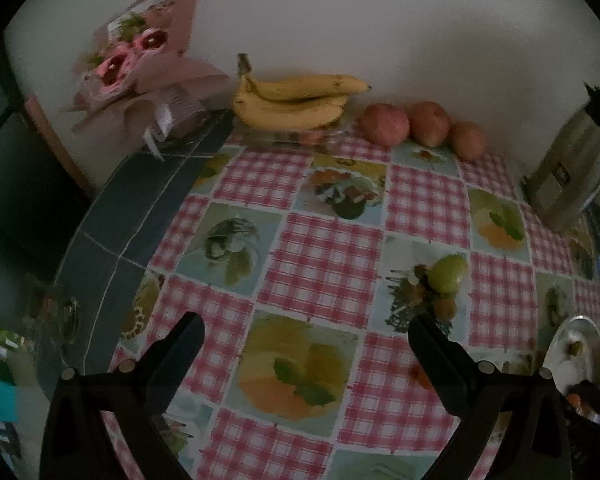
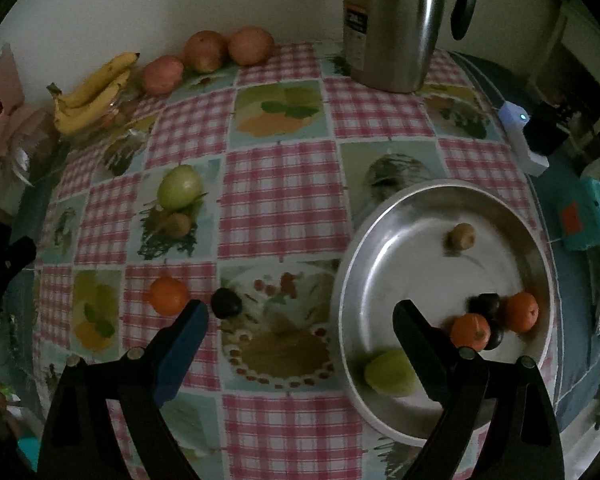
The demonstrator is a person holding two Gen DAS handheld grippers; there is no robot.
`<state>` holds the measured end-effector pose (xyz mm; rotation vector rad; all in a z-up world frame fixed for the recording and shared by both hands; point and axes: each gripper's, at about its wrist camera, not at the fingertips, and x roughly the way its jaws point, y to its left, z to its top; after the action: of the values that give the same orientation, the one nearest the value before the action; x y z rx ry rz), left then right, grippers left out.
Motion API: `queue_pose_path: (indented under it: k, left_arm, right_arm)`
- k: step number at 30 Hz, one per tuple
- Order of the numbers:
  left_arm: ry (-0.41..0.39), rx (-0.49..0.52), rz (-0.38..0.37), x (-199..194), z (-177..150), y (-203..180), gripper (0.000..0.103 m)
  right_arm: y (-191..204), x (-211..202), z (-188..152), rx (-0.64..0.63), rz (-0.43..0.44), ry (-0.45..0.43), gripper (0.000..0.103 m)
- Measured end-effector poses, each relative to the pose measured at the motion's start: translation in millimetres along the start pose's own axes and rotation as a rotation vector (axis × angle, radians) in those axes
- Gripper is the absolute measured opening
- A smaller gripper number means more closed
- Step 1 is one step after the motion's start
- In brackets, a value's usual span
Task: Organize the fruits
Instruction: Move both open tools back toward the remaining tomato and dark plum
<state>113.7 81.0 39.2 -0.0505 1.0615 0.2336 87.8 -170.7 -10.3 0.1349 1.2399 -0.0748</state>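
Both our grippers, left gripper (image 1: 306, 330) and right gripper (image 2: 300, 316), hang empty with jaws spread wide. We see oranges (image 2: 470, 331) in the metal plate (image 2: 400, 216); another orange (image 2: 168, 295) and a dark plum (image 2: 227, 303) lie on the checked tablecloth (image 2: 280, 200) just beside it.

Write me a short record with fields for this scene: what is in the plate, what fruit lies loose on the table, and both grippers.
plate: two oranges, two dark fruits, green fruit, small brown fruit
loose near right gripper: orange, dark fruit
loose mid-table: green fruit
by wall: bananas, three apples
left gripper: open, empty
right gripper: open, empty
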Motion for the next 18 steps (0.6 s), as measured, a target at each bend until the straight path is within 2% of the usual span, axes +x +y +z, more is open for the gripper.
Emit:
queue_pose_path:
  k: [9,18]
  left_arm:
    - [0.005,-0.052,-0.018,3,1,17,0.103]
    - [0.119,-0.017,-0.070,42,-9,-6,0.103]
  right_arm:
    - [11,7,1,-0.009,0.005,0.016,0.094]
    - [30,34,-4,-0.055,0.009,0.072,0.094]
